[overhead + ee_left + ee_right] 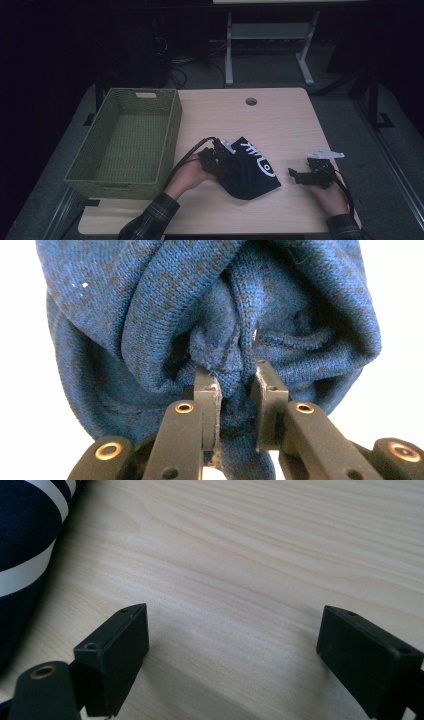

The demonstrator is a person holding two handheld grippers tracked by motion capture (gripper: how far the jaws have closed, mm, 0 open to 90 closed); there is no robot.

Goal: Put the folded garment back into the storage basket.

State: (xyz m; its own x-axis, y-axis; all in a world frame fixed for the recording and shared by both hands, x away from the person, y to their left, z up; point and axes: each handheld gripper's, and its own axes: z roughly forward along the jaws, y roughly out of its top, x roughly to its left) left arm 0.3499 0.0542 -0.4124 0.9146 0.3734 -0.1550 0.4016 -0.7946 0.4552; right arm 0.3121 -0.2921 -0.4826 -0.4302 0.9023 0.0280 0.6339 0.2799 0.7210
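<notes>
The left gripper point(223, 161) is clamped on a bunched fold of the dark blue knit garment point(250, 170), which lies on the counter point(280, 120) directly ahead of it, spreading away toward the right gripper point(295, 175). That one rests on the counter with jaws spread wide and nothing between them; the garment's white-striped edge point(25, 555) lies just beside its left jaw. The green woven basket point(125, 145) sits behind the left gripper's hand, so that hand is the nearer one to it.
</notes>
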